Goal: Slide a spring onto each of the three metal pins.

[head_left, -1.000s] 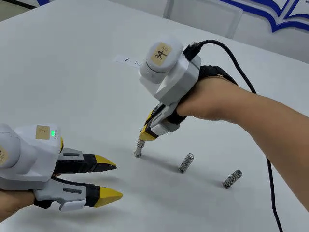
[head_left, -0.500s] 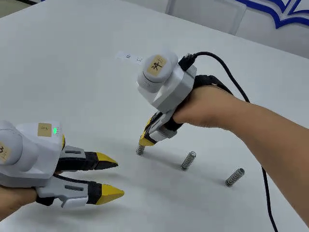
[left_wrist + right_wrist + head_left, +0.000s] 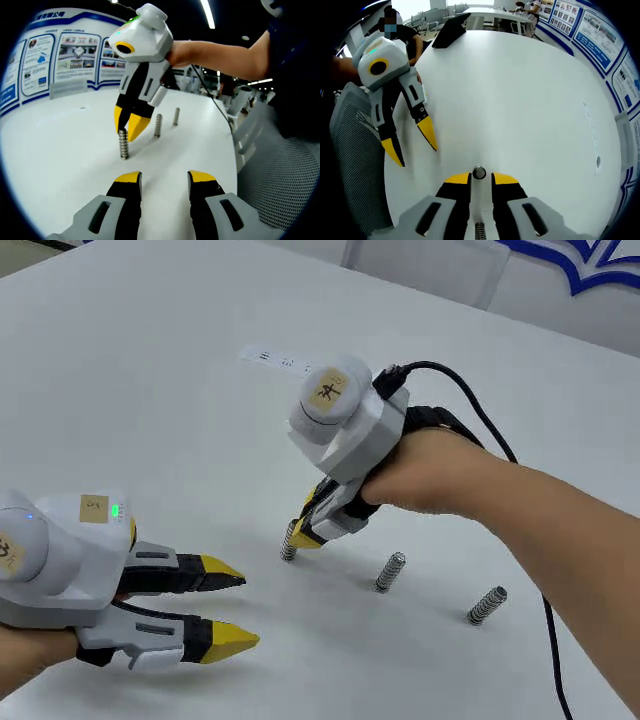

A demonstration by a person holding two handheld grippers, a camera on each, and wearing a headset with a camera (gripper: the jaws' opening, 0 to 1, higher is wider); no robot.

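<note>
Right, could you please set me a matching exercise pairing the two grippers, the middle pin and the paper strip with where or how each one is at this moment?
Things:
1. left gripper
2. right gripper
3. middle pin
4. paper strip

Places or states:
A. lying flat at the far side of the table
B. tips at the top of the leftmost pin in the head view
C. jaws open, holding nothing
D. standing untouched between two others

Pairs: 1-C; 2-B; 3-D; 4-A.
</note>
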